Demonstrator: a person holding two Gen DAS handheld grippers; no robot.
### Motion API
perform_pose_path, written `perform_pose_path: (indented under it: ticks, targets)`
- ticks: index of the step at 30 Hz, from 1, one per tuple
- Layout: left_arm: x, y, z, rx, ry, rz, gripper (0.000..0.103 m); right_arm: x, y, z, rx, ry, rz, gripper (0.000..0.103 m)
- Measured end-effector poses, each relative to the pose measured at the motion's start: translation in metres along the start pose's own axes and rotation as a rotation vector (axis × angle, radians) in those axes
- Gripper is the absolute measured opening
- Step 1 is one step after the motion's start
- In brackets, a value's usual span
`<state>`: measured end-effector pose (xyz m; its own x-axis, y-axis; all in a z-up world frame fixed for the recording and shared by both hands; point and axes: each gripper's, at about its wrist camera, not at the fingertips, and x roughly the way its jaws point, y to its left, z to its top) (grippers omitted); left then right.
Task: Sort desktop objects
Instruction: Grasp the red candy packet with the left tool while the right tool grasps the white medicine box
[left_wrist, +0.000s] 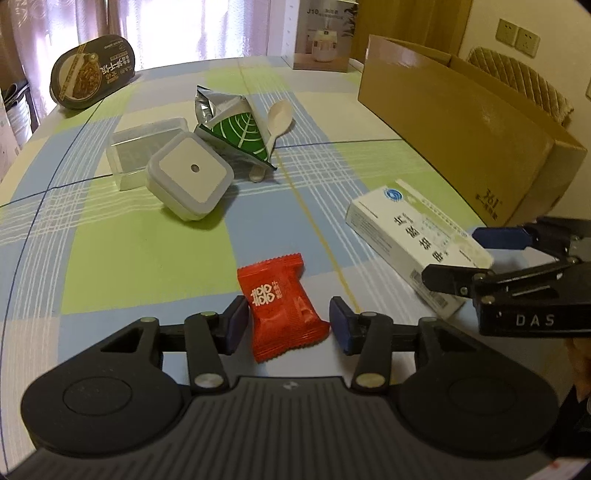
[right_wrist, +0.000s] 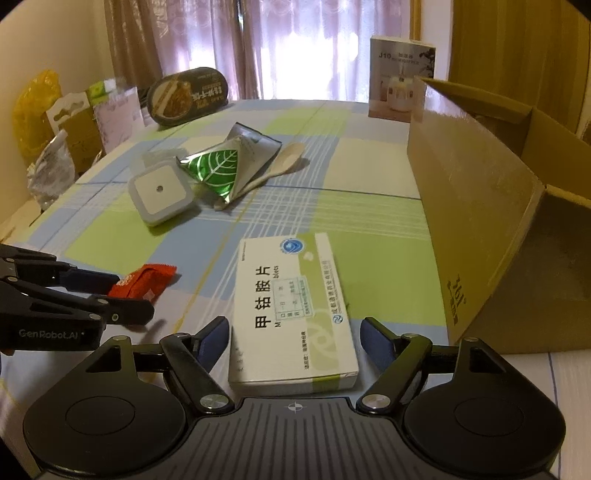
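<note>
A red candy packet (left_wrist: 282, 304) lies on the checked tablecloth between the fingers of my left gripper (left_wrist: 290, 323), which is open around it with small gaps on both sides. The same packet (right_wrist: 142, 282) shows beside the left gripper (right_wrist: 110, 299) in the right wrist view. A white and green medicine box (right_wrist: 295, 314) lies between the fingers of my right gripper (right_wrist: 295, 341), open and straddling the box's near end. That box (left_wrist: 410, 236) and the right gripper (left_wrist: 472, 254) appear at the right of the left wrist view.
An open cardboard box (right_wrist: 491, 221) stands at the right. Mid-table lie a square white night light (left_wrist: 190, 175), a clear plastic case (left_wrist: 142, 142), a green and silver foil pouch (left_wrist: 236, 129) and a pale spoon (left_wrist: 277, 120). A dark oval meal tub (left_wrist: 92, 72) and a product carton (left_wrist: 325, 33) stand at the back.
</note>
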<state>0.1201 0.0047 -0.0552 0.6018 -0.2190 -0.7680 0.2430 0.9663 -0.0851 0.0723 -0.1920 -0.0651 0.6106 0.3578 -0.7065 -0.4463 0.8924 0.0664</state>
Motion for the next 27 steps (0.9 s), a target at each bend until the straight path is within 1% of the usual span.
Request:
perform_pose_path:
  ticks: [3,5,7,9,11,12,14,15,16,19,24,27]
  targets:
    - [0.003,0.004,0.002,-0.032,0.001,-0.014,0.043,0.005,-0.002,0.001,0.018,0.011,0.014,0.077]
    - [0.002,0.006,0.003,-0.044,-0.004,-0.014,0.048,0.007,-0.001,0.002,0.024,0.013,0.021,0.079]
    - [-0.001,0.007,0.004,-0.054,-0.019,-0.018,0.064,0.009,-0.001,0.004,0.024,0.013,0.022,0.080]
    - [0.000,0.008,0.007,-0.053,-0.028,-0.008,0.065,0.010,-0.001,0.005,0.033,0.009,0.021,0.081]
    - [0.005,0.010,0.008,-0.056,-0.018,-0.002,0.065,0.011,-0.002,0.006,0.041,0.004,0.017,0.081]
    - [0.007,0.011,0.009,-0.059,-0.010,0.003,0.063,0.012,-0.003,0.006,0.041,0.004,0.014,0.081]
    - [0.011,0.011,0.009,-0.045,-0.007,0.024,0.054,0.013,-0.003,0.006,0.041,0.005,0.006,0.081]
    - [0.012,0.009,0.010,-0.023,-0.009,0.043,0.042,0.014,-0.003,0.006,0.041,0.008,0.004,0.081]
    - [0.013,0.007,0.010,0.002,-0.009,0.058,0.033,0.015,-0.004,0.005,0.042,0.011,0.003,0.081]
    - [0.011,0.007,0.009,0.018,-0.003,0.051,0.027,0.017,-0.003,0.005,0.034,0.018,0.001,0.081]
    - [0.004,-0.004,0.001,0.082,0.005,0.032,0.026,0.018,0.000,0.004,0.004,0.021,-0.006,0.081]
    - [0.003,-0.006,0.001,0.091,0.000,0.030,0.026,0.020,0.002,0.004,-0.016,0.029,-0.010,0.081]
